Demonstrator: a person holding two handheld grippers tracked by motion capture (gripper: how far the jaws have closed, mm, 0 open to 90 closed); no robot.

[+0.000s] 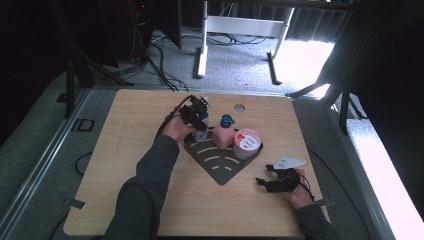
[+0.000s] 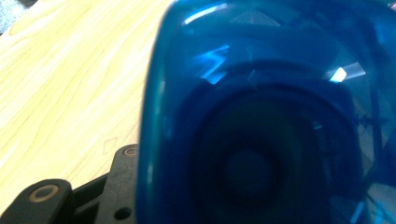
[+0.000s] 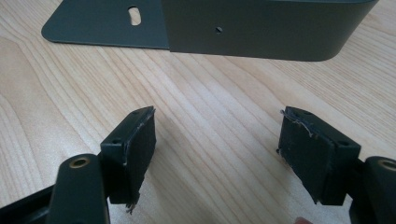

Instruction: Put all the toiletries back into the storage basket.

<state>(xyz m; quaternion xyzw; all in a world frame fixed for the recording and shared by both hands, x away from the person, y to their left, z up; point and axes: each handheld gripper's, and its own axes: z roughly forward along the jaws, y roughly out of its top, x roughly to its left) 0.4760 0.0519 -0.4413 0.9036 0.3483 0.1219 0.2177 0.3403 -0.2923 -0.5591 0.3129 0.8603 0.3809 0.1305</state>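
A dark fan-shaped tray (image 1: 220, 167) with curved slots lies at mid table. On it stand a pink bottle (image 1: 223, 136) with a blue cap and a round pink-and-white tub (image 1: 247, 143). At the tray's far left corner my left gripper (image 1: 200, 129) points down, shut on a blue see-through container (image 2: 261, 116). That container sits right up against the camera in the left gripper view, beside one black finger (image 2: 123, 179). My right gripper (image 1: 265, 175) rests low near the table's front right, open (image 3: 217, 133) with only bare wood between its pads, facing the tray's wall (image 3: 261, 28).
A round hole (image 1: 239, 107) is cut in the wooden table (image 1: 125, 165) behind the tray. Cables trail from both grippers. Beyond the far edge are floor cables and the legs of a white desk (image 1: 202, 55).
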